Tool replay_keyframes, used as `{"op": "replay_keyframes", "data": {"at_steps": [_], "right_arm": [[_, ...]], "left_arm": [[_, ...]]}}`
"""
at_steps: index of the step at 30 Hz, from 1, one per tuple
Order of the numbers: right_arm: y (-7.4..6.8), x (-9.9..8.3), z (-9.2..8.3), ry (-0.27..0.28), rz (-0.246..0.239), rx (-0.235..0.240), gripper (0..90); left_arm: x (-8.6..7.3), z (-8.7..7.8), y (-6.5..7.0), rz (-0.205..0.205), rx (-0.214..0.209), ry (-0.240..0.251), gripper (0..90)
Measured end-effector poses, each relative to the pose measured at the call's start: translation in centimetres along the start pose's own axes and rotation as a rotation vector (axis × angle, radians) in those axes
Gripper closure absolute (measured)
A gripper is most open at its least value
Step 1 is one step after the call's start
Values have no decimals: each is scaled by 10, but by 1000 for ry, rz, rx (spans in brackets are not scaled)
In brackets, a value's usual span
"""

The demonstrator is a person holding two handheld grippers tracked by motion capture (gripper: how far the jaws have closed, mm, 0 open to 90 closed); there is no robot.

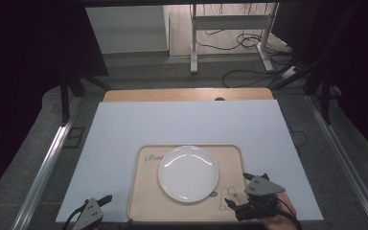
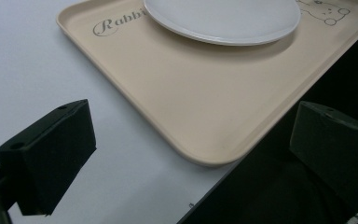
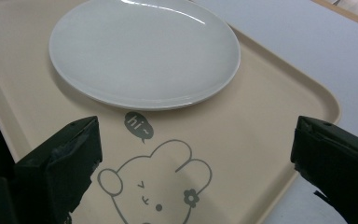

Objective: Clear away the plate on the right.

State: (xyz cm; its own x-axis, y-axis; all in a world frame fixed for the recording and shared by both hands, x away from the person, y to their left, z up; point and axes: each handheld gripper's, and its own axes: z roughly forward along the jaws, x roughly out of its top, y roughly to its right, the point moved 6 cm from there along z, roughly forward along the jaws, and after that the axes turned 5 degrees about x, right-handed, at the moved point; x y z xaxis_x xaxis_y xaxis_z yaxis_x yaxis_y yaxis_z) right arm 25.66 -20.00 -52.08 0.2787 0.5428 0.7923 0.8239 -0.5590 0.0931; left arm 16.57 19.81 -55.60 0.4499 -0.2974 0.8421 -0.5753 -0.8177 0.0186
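A white empty plate (image 1: pixel 188 173) (image 2: pixel 223 18) (image 3: pixel 144 51) lies in the middle of a beige tray (image 1: pixel 139 191) (image 2: pixel 191 93) (image 3: pixel 261 93) printed with a rabbit drawing and the word "Rabbit". My left gripper (image 1: pixel 115 210) (image 2: pixel 191 116) is open, its jaws standing either side of the tray's near left corner without touching it. Over the tray's near right corner and the rabbit drawing, my right gripper (image 1: pixel 236 190) (image 3: pixel 196 126) is open wide and holds nothing. A hand shows behind it.
The tray rests near the front edge of a white board (image 1: pixel 182 124) that covers a wooden tabletop (image 1: pixel 187 94). Metal rails (image 1: pixel 48 158) run along both sides. A desk frame (image 1: pixel 230 28) and floor cables lie beyond the table.
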Motion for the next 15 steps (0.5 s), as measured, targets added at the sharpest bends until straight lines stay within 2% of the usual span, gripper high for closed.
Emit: {"op": "replay_keyframes", "data": {"at_steps": [15], "right_arm": [[9, -7, -20, 79, 77, 2, 13]], "left_arm": [[0, 0, 0, -3, 2, 4, 0]]}}
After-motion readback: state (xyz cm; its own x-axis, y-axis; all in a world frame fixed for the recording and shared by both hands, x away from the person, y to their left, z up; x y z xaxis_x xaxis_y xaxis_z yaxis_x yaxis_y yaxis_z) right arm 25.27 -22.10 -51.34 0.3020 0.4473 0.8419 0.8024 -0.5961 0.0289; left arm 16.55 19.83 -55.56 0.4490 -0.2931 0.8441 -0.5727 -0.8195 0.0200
